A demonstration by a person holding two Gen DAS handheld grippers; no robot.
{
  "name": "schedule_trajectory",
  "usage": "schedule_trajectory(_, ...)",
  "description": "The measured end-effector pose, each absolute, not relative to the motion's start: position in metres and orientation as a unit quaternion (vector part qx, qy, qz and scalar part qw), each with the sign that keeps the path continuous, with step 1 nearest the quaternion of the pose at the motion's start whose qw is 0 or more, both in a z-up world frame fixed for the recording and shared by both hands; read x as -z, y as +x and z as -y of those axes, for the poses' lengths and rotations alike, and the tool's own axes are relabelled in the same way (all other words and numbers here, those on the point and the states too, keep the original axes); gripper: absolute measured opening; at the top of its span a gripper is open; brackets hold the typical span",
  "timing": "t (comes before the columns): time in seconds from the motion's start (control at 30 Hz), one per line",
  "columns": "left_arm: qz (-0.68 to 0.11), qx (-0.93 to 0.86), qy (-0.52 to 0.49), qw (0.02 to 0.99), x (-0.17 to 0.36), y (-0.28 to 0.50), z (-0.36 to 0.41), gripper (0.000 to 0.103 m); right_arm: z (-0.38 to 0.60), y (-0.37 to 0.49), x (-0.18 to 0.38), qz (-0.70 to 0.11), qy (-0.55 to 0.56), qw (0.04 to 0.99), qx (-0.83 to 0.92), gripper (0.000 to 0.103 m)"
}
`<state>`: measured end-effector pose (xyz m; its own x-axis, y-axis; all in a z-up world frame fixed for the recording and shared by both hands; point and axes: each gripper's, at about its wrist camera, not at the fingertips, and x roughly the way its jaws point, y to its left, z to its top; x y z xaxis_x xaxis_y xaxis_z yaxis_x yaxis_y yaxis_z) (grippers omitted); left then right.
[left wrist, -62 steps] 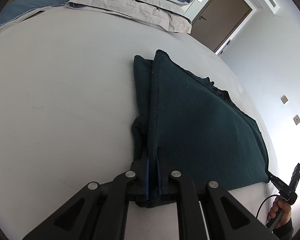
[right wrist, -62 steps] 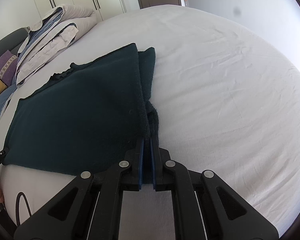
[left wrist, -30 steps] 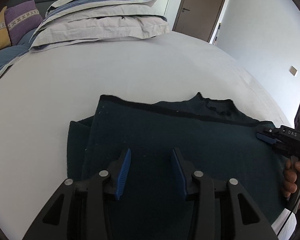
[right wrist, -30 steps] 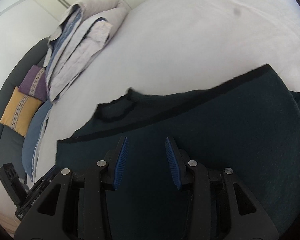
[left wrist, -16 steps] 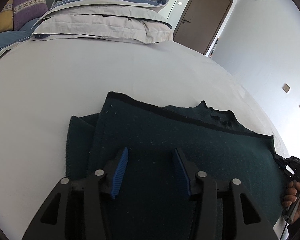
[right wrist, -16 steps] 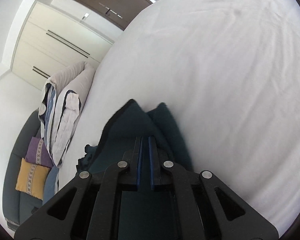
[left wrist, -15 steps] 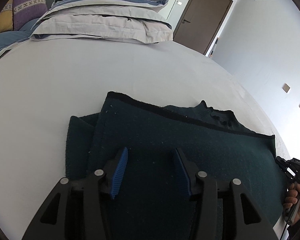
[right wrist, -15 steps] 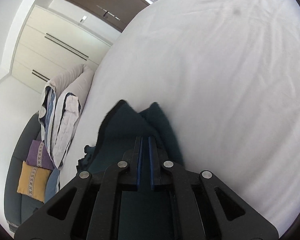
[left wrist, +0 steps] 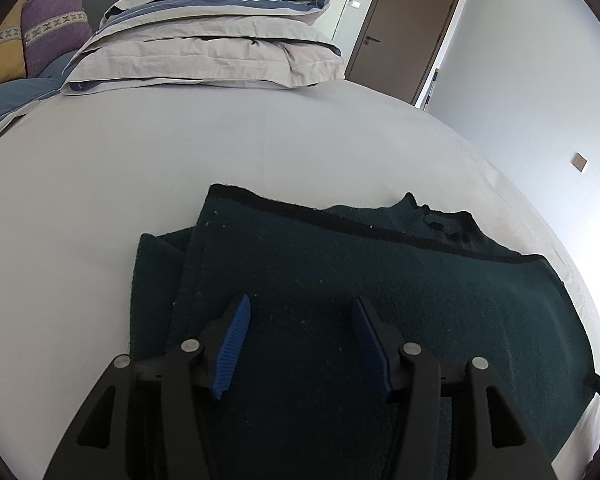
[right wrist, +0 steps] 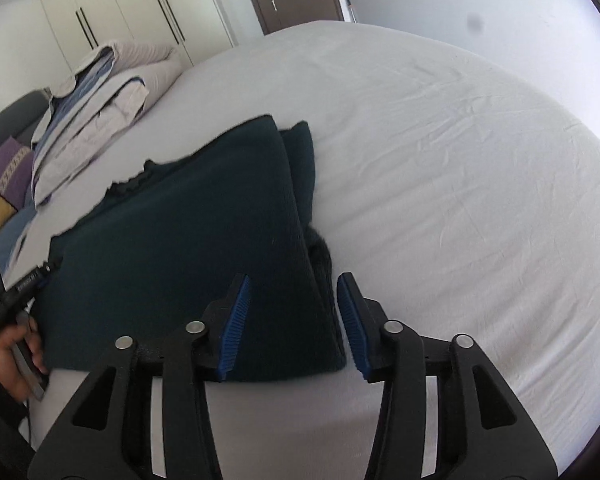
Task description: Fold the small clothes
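A dark green knitted garment (left wrist: 340, 280) lies folded flat on the white bed sheet (left wrist: 140, 168), its collar at the far edge and a folded sleeve sticking out on the left. My left gripper (left wrist: 300, 344) is open and empty, hovering over the garment's near left part. In the right wrist view the same garment (right wrist: 188, 240) lies left of centre. My right gripper (right wrist: 292, 320) is open and empty above its near right corner, where the edge is bunched. The left gripper's tip (right wrist: 40, 272) and the hand holding it show at the garment's left edge.
A folded grey and blue duvet (left wrist: 204, 44) lies at the head of the bed, with purple and yellow cushions (left wrist: 40, 36) beside it. A brown door (left wrist: 404, 32) and white wardrobes (right wrist: 132, 12) stand behind. Bare wrinkled sheet (right wrist: 460, 200) stretches right of the garment.
Both grippers held the garment's edge two seconds ago. The left let go first and has stayed open. The right was shut half a second ago and has now opened, with the garment lying flat.
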<state>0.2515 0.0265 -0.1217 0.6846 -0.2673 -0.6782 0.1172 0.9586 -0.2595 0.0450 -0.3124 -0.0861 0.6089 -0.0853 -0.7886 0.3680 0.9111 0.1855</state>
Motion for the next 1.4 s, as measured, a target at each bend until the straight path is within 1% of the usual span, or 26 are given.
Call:
schedule_trajectory(0.03,-0.384,0.104,-0.097,0.912,0.121,0.251,-0.026,0.057,0.316,0.028,0.087,-0.422,0.156,0.883,0.132,0.021)
schedule_trajectory(0.1,-0.389,0.100,-0.097,0.911,0.120,0.251,-0.026,0.057,0.313,0.020,0.085,-0.420,0.139,0.886,0.138,0.006)
schedule_trajectory(0.23,-0.411,0.085,-0.082,0.904,0.113,0.246,-0.022,0.057,0.324,0.002,0.076,-0.420,0.146,0.885,0.136,0.005)
schedule_trajectory(0.33,-0.425,0.078,-0.072,0.899,0.108,0.238,-0.018,0.057,0.331,-0.007,0.074,-0.423,0.171,0.880,0.135,0.004)
schedule_trajectory(0.47,-0.424,0.084,-0.024,0.902,0.114,0.230,-0.012,0.057,0.338,-0.006,0.093,-0.433,0.197,0.870,0.131,0.004)
schedule_trajectory(0.57,-0.416,0.087,-0.022,0.905,0.118,0.228,-0.013,0.058,0.334,0.005,0.097,-0.440,0.186,0.870,0.122,0.006)
schedule_trajectory(0.63,-0.413,0.086,-0.018,0.906,0.120,0.228,-0.012,0.059,0.330,0.007,0.093,-0.449,0.161,0.871,0.123,0.011)
schedule_trajectory(0.67,-0.412,0.085,-0.014,0.907,0.120,0.228,-0.011,0.060,0.328,0.008,0.089,-0.453,0.147,0.869,0.132,0.022)
schedule_trajectory(0.7,-0.411,0.084,-0.012,0.907,0.120,0.227,-0.011,0.060,0.327,0.007,0.084,-0.454,0.137,0.868,0.145,0.037)
schedule_trajectory(0.77,-0.412,0.087,-0.016,0.907,0.121,0.228,-0.012,0.061,0.325,0.002,0.067,-0.436,0.129,0.874,0.174,0.054)
schedule_trajectory(0.8,-0.412,0.088,-0.019,0.907,0.122,0.228,-0.013,0.061,0.322,0.000,0.056,-0.418,0.128,0.881,0.180,0.054)
schedule_trajectory(0.9,-0.411,0.091,-0.023,0.907,0.123,0.229,-0.013,0.061,0.305,0.008,0.030,-0.389,0.130,0.899,0.152,0.054)
schedule_trajectory(0.97,-0.410,0.090,-0.021,0.908,0.123,0.229,-0.012,0.061,0.282,0.025,0.018,-0.379,0.154,0.909,0.082,0.054)
schedule_trajectory(1.03,-0.409,0.090,-0.022,0.908,0.123,0.229,-0.012,0.061,0.254,0.048,0.020,-0.384,0.185,0.904,-0.009,0.054)
schedule_trajectory(1.13,-0.408,0.093,-0.028,0.908,0.123,0.230,-0.014,0.061,0.215,0.088,0.048,-0.417,0.232,0.872,-0.111,0.054)
schedule_trajectory(1.27,-0.406,0.098,-0.039,0.908,0.124,0.230,-0.016,0.061,0.187,0.126,0.103,-0.472,0.292,0.812,-0.179,0.054)
schedule_trajectory(1.33,-0.405,0.101,-0.044,0.908,0.124,0.230,-0.017,0.061,0.190,0.129,0.122,-0.472,0.304,0.810,-0.170,0.048)
schedule_trajectory(1.4,-0.404,0.106,-0.052,0.907,0.123,0.229,-0.020,0.061,0.206,0.123,0.130,-0.454,0.334,0.807,-0.177,0.029)
